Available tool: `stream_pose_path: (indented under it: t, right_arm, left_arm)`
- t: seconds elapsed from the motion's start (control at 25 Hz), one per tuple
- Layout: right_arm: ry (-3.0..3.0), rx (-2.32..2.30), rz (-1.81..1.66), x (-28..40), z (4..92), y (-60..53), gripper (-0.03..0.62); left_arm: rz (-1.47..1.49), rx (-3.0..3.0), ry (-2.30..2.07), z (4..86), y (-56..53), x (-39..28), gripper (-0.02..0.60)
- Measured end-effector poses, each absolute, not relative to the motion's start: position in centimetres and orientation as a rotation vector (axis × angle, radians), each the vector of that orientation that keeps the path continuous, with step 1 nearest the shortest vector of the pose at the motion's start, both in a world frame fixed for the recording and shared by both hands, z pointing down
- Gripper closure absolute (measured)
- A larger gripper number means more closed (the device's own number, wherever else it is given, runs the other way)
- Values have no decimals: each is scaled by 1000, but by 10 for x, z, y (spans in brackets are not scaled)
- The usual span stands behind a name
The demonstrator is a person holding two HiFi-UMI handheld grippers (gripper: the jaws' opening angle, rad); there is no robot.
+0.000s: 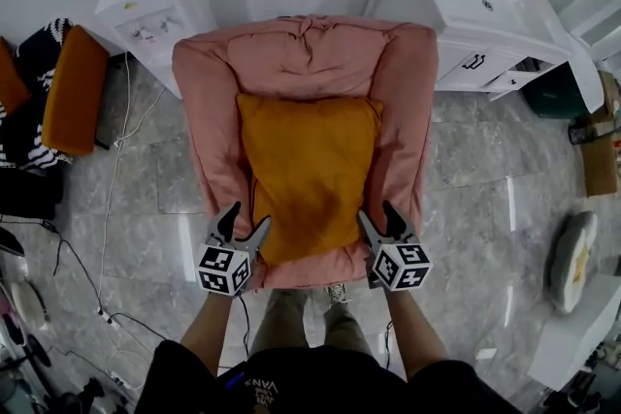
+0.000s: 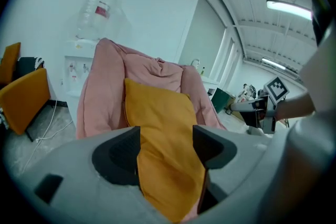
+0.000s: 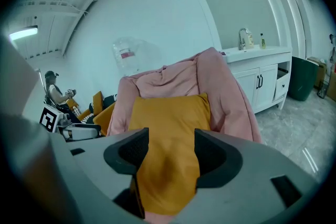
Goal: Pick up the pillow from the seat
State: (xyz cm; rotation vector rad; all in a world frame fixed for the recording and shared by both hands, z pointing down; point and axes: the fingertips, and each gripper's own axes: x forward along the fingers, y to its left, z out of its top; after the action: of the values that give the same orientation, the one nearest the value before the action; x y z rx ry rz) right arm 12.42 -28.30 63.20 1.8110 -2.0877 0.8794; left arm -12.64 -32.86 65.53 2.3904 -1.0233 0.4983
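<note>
Orange, soft rectangular pillow [image 1: 309, 175] fills the plush pink armchair [image 1: 301, 53]; left gripper [image 1: 247, 220] at seven o'clock and right gripper [image 1: 378, 214] at five, jaws spread wide, gripping nothing.

Pillow [image 1: 309, 175]: lying on the pink armchair [image 1: 306, 58].
Left gripper [image 1: 247, 218]: pointing at its near left corner, jaws standing apart.
Right gripper [image 1: 378, 213]: mirroring this at the right corner.

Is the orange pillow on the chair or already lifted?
On the chair: the pillow lies in the pink armchair, against its back; left gripper and right gripper stand open near its front corners.
</note>
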Motion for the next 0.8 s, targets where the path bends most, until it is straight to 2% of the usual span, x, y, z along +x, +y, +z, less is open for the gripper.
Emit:
stream_pose_path:
  t: [0.44, 0.8]
  right_arm:
    - [-2006, 1732, 1003, 125, 721, -315, 332]
    - [-1992, 1744, 1075, 158, 755, -359, 316]
  left_arm:
    - [521, 2323, -1028, 714, -376, -136, 273]
    - [470, 2286, -1015, 734, -428, -122, 235]
